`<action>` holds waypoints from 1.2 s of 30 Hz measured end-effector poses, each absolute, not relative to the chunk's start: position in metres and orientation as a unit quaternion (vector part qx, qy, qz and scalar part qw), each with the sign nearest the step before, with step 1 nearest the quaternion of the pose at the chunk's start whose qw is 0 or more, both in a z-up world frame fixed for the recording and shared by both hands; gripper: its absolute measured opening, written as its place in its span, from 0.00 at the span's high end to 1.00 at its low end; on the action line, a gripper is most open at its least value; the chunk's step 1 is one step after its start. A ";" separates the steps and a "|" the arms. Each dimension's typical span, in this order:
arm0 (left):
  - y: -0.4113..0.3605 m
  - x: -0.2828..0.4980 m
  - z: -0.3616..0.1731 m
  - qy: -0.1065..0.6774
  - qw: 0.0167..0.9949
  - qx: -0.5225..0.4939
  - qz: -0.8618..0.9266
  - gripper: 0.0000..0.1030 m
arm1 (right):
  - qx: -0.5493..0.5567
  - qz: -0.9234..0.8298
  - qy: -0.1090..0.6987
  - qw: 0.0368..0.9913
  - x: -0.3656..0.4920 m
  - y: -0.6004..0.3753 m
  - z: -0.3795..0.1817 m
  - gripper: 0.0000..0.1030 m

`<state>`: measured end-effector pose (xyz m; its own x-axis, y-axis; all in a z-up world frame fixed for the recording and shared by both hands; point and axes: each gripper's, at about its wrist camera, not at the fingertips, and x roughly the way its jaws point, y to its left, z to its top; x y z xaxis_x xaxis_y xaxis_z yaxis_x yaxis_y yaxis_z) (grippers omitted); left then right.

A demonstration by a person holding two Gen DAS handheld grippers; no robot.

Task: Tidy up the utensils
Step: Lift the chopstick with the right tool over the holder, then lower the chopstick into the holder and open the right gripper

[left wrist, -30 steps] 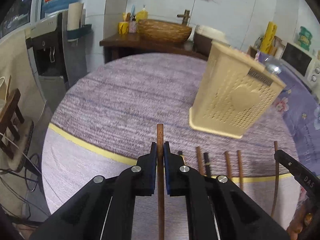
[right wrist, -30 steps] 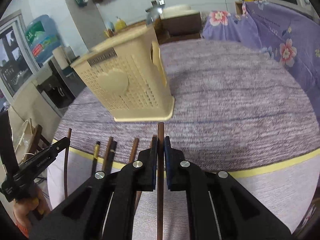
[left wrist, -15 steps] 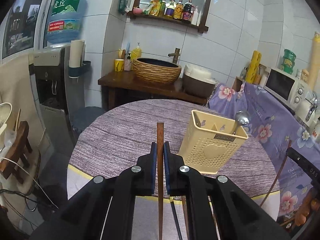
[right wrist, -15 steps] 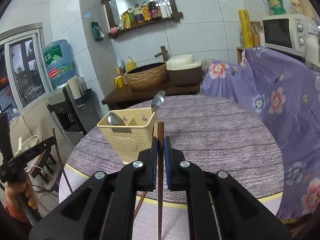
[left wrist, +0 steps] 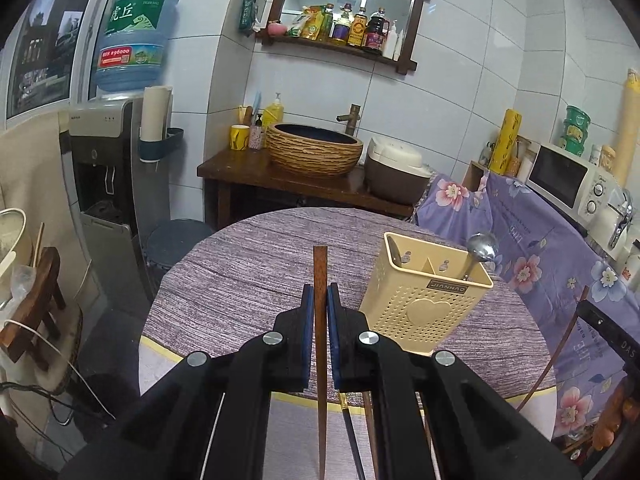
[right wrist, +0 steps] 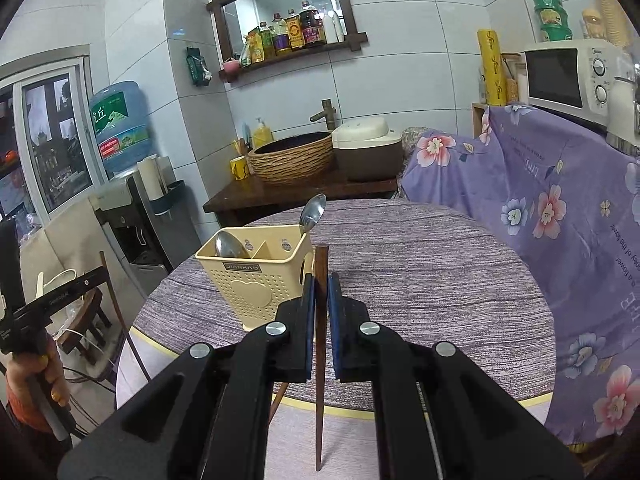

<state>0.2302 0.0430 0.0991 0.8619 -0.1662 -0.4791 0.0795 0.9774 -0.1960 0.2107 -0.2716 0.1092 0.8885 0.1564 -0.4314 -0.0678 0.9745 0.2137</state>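
My left gripper [left wrist: 320, 300] is shut on a brown wooden chopstick [left wrist: 320, 268], held high above the round table [left wrist: 248, 272]. My right gripper [right wrist: 320, 292] is shut on another brown chopstick [right wrist: 321, 264], also raised. A cream perforated utensil holder [left wrist: 420, 304] stands on the table with two metal spoons in it [left wrist: 482, 246]; it also shows in the right wrist view [right wrist: 256, 284]. Several more chopsticks [left wrist: 352, 436] lie on the table's near edge, mostly hidden behind the left gripper. The right gripper shows at the right of the left view [left wrist: 608, 340], the left gripper at the left of the right view [right wrist: 52, 300].
The table has a purple woven cloth with a yellow border [right wrist: 440, 280]. A floral purple cover [right wrist: 560, 208] drapes furniture to the right. Behind stand a wooden counter with a woven basin [left wrist: 314, 154], a rice cooker [left wrist: 394, 174], a water dispenser [left wrist: 108, 168] and a microwave [left wrist: 560, 180].
Both grippers have lifted up and back from the table, each still holding its chopstick. The utensil holder now looks smaller and farther below.
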 end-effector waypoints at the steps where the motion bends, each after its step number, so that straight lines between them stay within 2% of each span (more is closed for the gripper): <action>1: 0.045 0.230 0.099 0.254 0.961 -0.085 -0.063 0.92 | 0.099 0.059 0.229 0.967 0.211 -0.273 0.110 0.93; 10: 0.051 0.236 0.111 0.247 0.963 -0.091 -0.065 0.92 | 0.097 0.057 0.221 0.969 0.217 -0.276 0.122 0.93; 16: 0.055 0.242 0.138 0.224 0.968 -0.090 -0.065 0.92 | 0.075 0.054 0.211 0.973 0.227 -0.277 0.144 0.93; 25: 0.048 0.260 0.229 0.158 0.979 -0.099 -0.086 0.92 | 0.060 0.070 0.157 0.983 0.249 -0.273 0.237 0.93; 30: 0.031 0.279 0.262 0.140 0.977 -0.118 -0.110 0.92 | 0.072 0.076 0.123 0.987 0.267 -0.266 0.282 0.93; 36: -0.001 0.303 0.250 0.146 0.974 -0.116 -0.127 0.92 | 0.085 0.080 0.126 0.985 0.298 -0.247 0.273 0.93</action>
